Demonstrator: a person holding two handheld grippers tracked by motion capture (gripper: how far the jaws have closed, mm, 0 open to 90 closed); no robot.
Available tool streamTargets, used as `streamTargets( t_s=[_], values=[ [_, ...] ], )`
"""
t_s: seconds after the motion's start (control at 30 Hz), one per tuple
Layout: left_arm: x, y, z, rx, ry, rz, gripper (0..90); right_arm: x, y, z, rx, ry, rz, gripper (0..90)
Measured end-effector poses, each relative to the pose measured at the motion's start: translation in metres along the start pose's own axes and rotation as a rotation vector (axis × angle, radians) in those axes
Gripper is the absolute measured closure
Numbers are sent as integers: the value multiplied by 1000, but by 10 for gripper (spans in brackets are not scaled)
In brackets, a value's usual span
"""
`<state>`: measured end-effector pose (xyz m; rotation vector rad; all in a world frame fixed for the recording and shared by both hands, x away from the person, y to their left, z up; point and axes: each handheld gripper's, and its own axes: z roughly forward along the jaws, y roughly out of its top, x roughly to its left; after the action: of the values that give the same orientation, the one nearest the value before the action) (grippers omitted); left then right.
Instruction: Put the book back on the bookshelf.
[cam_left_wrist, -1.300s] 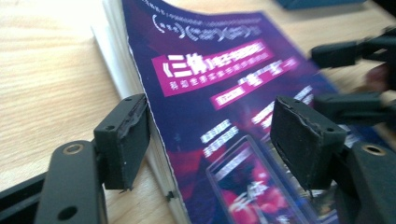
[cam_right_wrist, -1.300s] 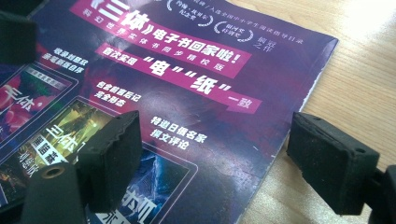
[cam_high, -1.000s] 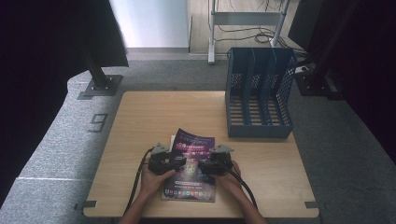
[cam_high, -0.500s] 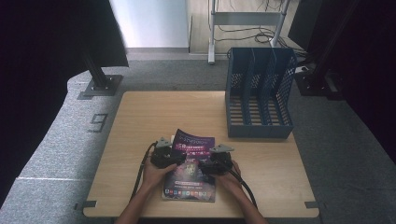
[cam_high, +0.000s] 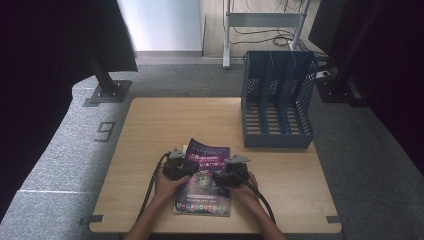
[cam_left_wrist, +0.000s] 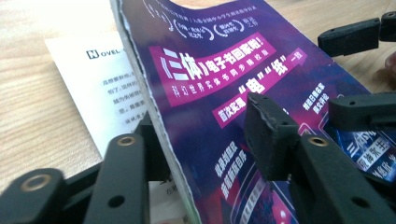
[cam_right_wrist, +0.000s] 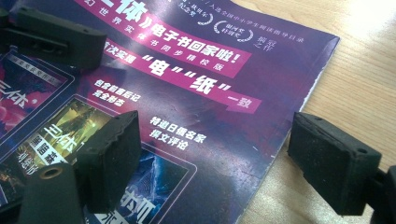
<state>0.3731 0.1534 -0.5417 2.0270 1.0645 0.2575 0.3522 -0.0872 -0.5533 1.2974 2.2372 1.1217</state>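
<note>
A purple magazine (cam_high: 202, 200) lies at the near middle of the table. My left gripper (cam_high: 186, 166) is at its left edge. In the left gripper view the cover (cam_left_wrist: 210, 60) is lifted off a white inner page (cam_left_wrist: 93, 84) and runs between the jaws of my left gripper (cam_left_wrist: 205, 135). These jaws have just been closing, with one finger under the cover and the other above it, and a gap still shows. My right gripper (cam_high: 221, 176) is open across the magazine's right edge (cam_right_wrist: 280, 154), with one finger (cam_right_wrist: 112, 154) over the cover and the other (cam_right_wrist: 327, 158) over bare wood.
A blue mesh file rack (cam_high: 277, 105) with upright dividers stands at the table's far right. The wooden tabletop (cam_high: 165, 120) spreads beyond the magazine. Black stands and grey carpet surround the table.
The left gripper has crept slightly farther up the magazine's left edge. The right gripper has stayed put.
</note>
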Motion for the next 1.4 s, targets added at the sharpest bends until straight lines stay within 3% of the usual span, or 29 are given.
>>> streamTargets(
  t_s=[0.3,0.57,0.73,1.4],
  values=[
    [-6,0,-2,-37,45,31,665,0,0,0,0,0,0,170],
    [-9,1,-5,-61,37,28,792,0,0,0,-1,-2,2,171],
    [-12,1,-8,-88,25,47,844,0,0,0,-1,-2,2,172],
    [-21,2,-15,-151,24,76,873,1,-1,-1,-5,-10,-2,175]
  ],
)
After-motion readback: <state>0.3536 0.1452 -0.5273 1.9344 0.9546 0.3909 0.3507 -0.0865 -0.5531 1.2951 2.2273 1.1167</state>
